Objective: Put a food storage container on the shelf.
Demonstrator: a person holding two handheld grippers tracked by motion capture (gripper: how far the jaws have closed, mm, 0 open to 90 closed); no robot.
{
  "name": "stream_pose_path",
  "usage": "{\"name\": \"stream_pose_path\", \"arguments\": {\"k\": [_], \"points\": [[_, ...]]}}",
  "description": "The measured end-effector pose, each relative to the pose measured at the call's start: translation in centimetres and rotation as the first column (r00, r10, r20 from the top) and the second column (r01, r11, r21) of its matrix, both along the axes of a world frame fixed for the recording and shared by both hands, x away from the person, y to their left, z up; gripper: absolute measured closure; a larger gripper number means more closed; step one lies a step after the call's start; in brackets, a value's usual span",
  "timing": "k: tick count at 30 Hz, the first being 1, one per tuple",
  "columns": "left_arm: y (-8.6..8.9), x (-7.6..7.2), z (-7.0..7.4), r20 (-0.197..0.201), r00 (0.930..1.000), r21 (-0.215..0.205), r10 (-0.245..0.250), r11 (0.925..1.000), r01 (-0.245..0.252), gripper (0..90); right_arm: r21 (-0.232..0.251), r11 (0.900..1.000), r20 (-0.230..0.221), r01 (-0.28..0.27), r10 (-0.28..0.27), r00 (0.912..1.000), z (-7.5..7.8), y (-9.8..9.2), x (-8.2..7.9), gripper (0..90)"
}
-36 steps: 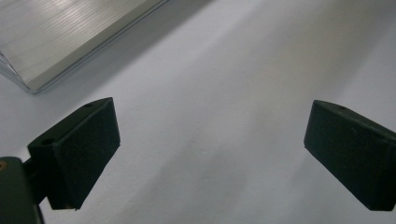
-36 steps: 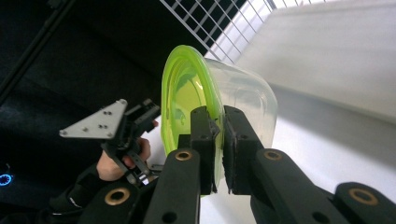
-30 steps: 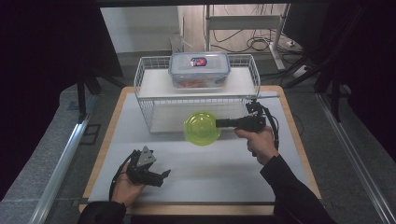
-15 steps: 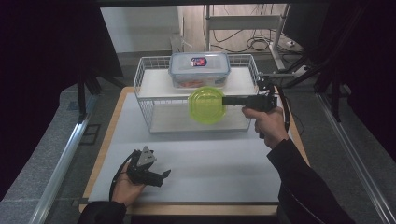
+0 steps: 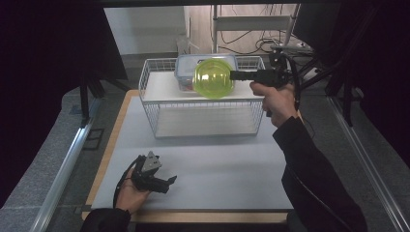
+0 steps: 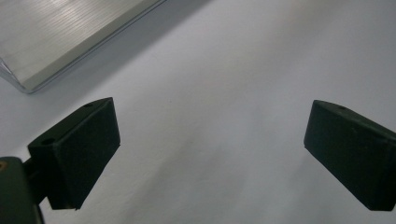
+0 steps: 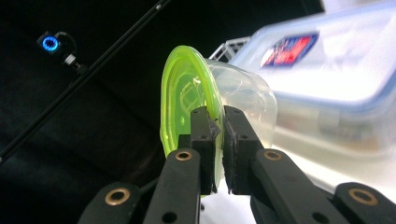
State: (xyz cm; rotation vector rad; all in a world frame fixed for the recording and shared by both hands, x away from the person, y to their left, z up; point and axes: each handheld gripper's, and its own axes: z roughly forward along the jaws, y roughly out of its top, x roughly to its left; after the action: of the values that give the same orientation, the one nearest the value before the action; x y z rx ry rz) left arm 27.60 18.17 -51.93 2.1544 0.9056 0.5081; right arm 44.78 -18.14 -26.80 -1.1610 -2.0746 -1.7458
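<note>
Two grippers are at work at this table (image 5: 203, 164), one in each of the person's hands. On the right side, the right gripper (image 7: 219, 135) is held up high, level with the top shelf of a white wire rack (image 5: 203, 108). Its two black jaws are squeezed almost together on the rim of a small bowl (image 7: 212, 100). The bowl is clear plastic with a bright green lid, and it is tipped on its side, so the lid faces one way and the round bottom faces the other. From above, the bowl (image 5: 213, 78) hangs in the air in front of the rack's top shelf, touching nothing but the jaws. Just behind it, on that top shelf, sits a big clear box (image 7: 336, 79) with a blue-edged lid and a red and blue sticker.

Down at the near left of the table, the left gripper (image 5: 170, 181) lies low on the grey top in the person's hand. Its jaws stand wide apart with nothing between them, just bare table under them. It is far from the bowl and the rack
</note>
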Motion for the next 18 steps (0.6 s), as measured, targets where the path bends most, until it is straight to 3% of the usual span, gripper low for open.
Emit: {"name": "stream_pose_path", "arguments": {"k": [7, 18], "points": [[0.0, 0.0, 0.0, -0.003, 1.0, -0.008, -0.002, 1.0, 0.002, 3.5, 0.006, 0.998, -0.008, 0.058, -0.058, 0.9983, 1.5, 0.9, 2.6, 84.2], [0.2, -0.1, 0.3, 0.018, 0.9998, -0.027, -0.003, 0.9996, 0.003, 3.6, 0.038, 0.994, -0.094, 0.106, -0.102, 0.9903, 1.2, 2.4, 6.2, 84.0]]}}
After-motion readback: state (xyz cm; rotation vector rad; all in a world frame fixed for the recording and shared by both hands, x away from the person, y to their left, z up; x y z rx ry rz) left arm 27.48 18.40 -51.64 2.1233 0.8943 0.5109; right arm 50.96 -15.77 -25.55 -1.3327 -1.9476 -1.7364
